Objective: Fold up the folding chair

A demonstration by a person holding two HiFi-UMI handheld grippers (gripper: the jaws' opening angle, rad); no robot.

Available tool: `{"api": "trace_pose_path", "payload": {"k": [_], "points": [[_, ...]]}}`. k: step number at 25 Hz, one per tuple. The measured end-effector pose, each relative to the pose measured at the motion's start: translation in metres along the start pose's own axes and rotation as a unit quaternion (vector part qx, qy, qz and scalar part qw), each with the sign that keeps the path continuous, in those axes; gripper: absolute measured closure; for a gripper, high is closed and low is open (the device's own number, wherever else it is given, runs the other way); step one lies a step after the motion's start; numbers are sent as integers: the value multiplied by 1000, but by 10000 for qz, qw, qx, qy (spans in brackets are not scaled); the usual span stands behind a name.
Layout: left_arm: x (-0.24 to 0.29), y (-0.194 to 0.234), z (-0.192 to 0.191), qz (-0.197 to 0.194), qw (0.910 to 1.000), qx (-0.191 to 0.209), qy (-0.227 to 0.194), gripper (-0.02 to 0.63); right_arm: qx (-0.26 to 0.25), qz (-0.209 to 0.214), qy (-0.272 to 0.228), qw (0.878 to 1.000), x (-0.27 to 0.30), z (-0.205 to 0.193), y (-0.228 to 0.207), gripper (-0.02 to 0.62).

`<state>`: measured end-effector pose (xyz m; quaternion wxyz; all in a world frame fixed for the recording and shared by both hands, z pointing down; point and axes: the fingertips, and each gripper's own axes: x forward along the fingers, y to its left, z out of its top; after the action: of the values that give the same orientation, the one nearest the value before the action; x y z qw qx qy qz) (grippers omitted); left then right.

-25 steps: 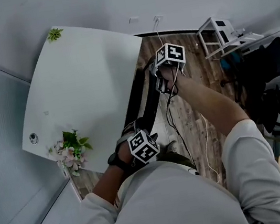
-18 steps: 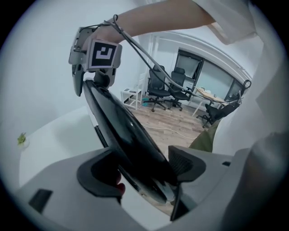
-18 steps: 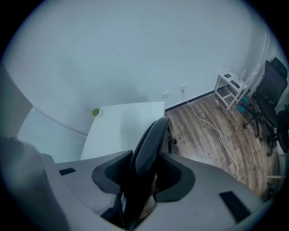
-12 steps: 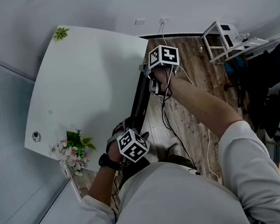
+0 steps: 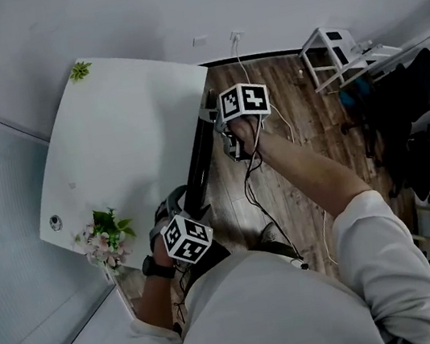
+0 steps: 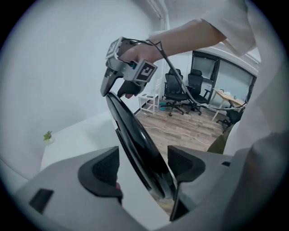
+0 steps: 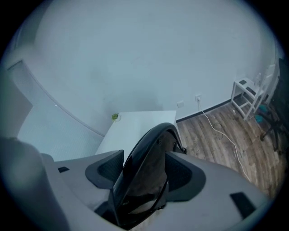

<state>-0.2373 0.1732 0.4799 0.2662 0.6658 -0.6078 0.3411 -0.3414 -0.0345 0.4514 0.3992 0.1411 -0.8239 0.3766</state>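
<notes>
The black folding chair (image 5: pixel 198 166) stands folded flat and edge-on beside the white table (image 5: pixel 127 133). My right gripper (image 5: pixel 219 125) straddles its top rim. In the right gripper view the curved rim (image 7: pixel 149 153) fills most of the gap of the right gripper (image 7: pixel 143 173), whose jaws have just been opening. My left gripper (image 5: pixel 173 205) is at the chair's lower end. In the left gripper view the chair's edge (image 6: pixel 135 140) passes between the jaws of the left gripper (image 6: pixel 142 169), close to the right pad and clear of the left one. That view also shows the right gripper (image 6: pixel 115 90) over the rim.
A vase of flowers (image 5: pixel 106 230) stands at the table's near corner and a small plant (image 5: pixel 81 69) at its far corner. A white rack (image 5: pixel 334 53), dark office chairs (image 5: pixel 423 99) and a cable (image 5: pixel 249 55) are on the wood floor to the right.
Both grippers and the chair have shifted left towards the table. The chair now shows as a thinner edge. The right gripper's jaws stand wider around the rim.
</notes>
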Motion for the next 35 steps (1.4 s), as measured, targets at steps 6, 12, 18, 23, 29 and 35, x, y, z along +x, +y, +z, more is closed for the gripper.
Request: {"api": "trace_pose_path", "payload": {"k": [6,12,18,23,29,35], "points": [[-26,11,39,843,9949,-210,-514,268,-1210,52,-1301,9841,-88,15,-14,330],[-52,4,109,1027,9794,-822,-1532,276,-2197,-8,-2648,9389,-217,-3,-41,371],[-64,-33,188,709,9607,-1163,-2418,340,-2458,-608,-3635,8965,-337,-47,-95,413],[-66,-76,235,721,9542,-826,-2784,427,-2506,-997,-4005,8757,-402,-84,-133,442],[-70,-113,265,874,9457,-712,-3047,565,-2424,-1430,-4384,8536,-462,-122,-163,514],[-66,-145,281,809,9442,-542,-3147,597,-2287,-1654,-4581,8429,-497,-149,-184,580]]}}
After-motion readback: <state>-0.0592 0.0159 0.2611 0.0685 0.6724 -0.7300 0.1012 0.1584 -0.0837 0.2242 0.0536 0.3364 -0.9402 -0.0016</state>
